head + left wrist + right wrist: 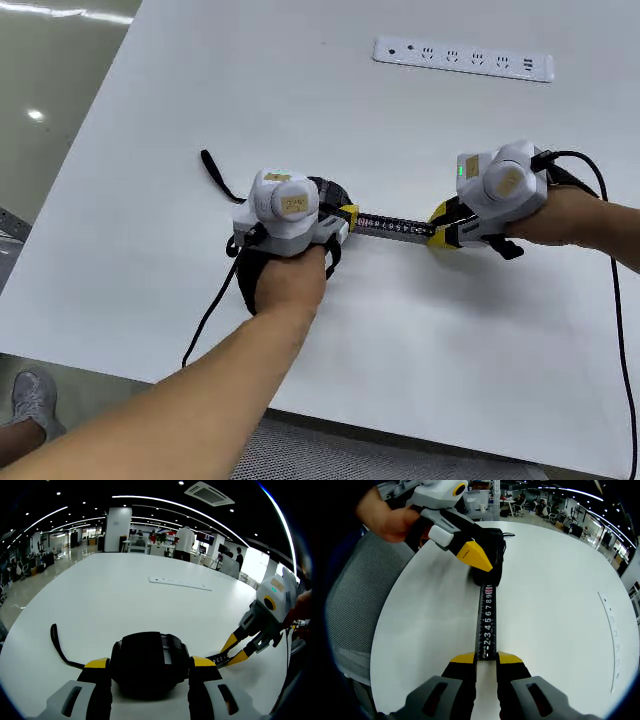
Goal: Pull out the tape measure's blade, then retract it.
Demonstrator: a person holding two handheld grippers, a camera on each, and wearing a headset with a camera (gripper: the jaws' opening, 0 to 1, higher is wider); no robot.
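Two tools, one short run of blade drawn out between them.

The left tool (340,225) is clamped around the black rounded tape measure case (149,660), which sits near the middle of the white desk (300,90), its black wrist strap (215,172) trailing toward 10 o'clock. At 3 o'clock from the case, the right tool (486,657) is closed narrowly on the black white-numbered metal blade (487,625), probably at its tip, though the hook is hidden between the jaws. Numerals run to about nine before the blade meets the case, so the pull-out looks begun but far from full. The retraction is not yet done. A white power strip (462,58) lies at 1 o'clock, well apart.
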